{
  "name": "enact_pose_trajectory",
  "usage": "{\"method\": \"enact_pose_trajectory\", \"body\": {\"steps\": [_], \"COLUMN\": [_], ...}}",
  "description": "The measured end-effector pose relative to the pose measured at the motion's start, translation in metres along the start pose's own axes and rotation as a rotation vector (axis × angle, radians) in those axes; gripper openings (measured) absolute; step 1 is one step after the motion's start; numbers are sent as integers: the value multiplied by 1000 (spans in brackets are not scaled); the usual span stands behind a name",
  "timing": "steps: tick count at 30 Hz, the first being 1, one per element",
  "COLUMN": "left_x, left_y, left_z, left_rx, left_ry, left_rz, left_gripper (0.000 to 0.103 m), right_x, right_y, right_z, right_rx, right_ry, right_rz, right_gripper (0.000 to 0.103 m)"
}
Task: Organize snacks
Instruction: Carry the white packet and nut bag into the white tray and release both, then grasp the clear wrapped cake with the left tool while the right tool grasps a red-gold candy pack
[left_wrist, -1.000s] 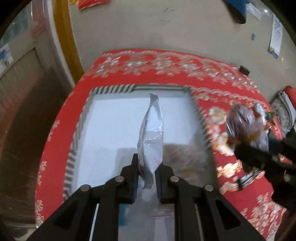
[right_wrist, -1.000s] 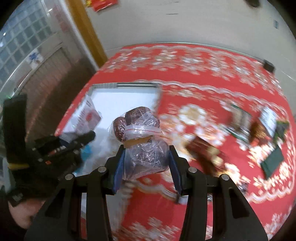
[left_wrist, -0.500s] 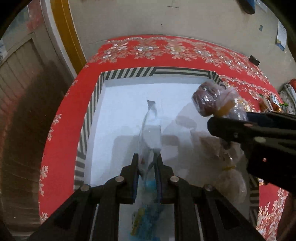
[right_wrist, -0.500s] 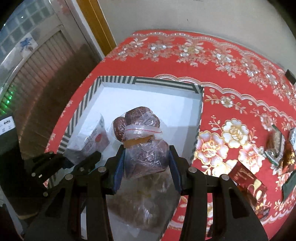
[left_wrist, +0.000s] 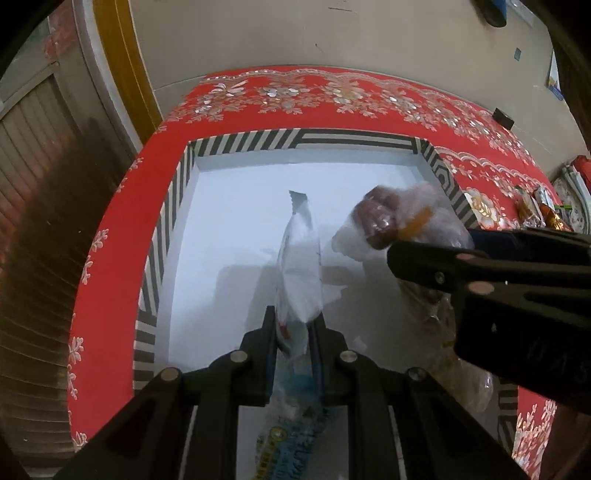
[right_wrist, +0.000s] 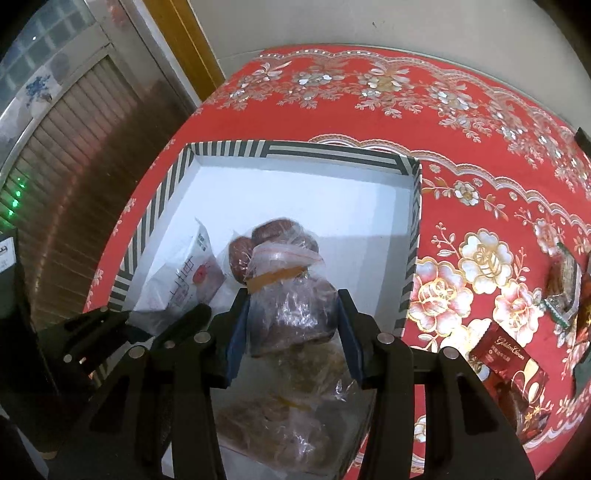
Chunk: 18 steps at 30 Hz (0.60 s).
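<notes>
Both snacks hang over the striped box (right_wrist: 415, 206), ready to drop in.

My left gripper (left_wrist: 293, 328) pinches the white packet (left_wrist: 299, 273) upright; my right gripper (right_wrist: 291, 314), jaws just easing apart, seems barely to clasp the clear bag of brown buns (right_wrist: 291, 295) above other bagged snacks (right_wrist: 280, 424).

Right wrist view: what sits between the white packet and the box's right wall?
The clear bag of brown snacks, between the right tongs, fills most of it; bare white box floor beyond. Seen in the right wrist view.
</notes>
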<state>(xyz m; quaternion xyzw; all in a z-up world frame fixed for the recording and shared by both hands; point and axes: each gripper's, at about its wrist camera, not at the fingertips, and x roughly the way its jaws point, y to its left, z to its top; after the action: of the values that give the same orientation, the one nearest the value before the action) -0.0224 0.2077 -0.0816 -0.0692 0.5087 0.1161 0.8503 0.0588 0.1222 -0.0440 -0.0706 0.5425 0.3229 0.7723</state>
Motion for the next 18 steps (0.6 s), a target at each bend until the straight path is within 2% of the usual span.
{"method": "enact_pose_trajectory", "body": {"steps": [3, 4, 6, 7, 8, 12, 18], "left_x": [-1, -2, -2, -4, -6, -17, -44], "left_y": [0, 0, 2, 4, 6, 9, 1], "left_z": [0, 0, -1, -2, -3, -3, 0], "left_rx": [-3, -5, -14, -21, -31, -67, -105], "left_ry": [0, 1, 3, -1, -9, -54, -155], "left_rz": [5, 10, 25, 39, 53, 97, 109], "left_gripper": [19, 24, 44, 64, 76, 89, 90], "right_x": [-3, -4, -8, -12, -15, -35, -69], "right_y": [1, 2, 3, 4, 3, 1, -23], "right_z": [0, 1, 0, 0, 0, -4, -22], "right_rx": [5, 3, -4, -3, -1, 10, 48], "right_ry": [-10, -13, -24, -35, -44, -99, -198], "right_rz": [5, 11, 11, 10, 13, 10, -28], "right_gripper": [46, 46, 46, 46, 46, 46, 47]}}
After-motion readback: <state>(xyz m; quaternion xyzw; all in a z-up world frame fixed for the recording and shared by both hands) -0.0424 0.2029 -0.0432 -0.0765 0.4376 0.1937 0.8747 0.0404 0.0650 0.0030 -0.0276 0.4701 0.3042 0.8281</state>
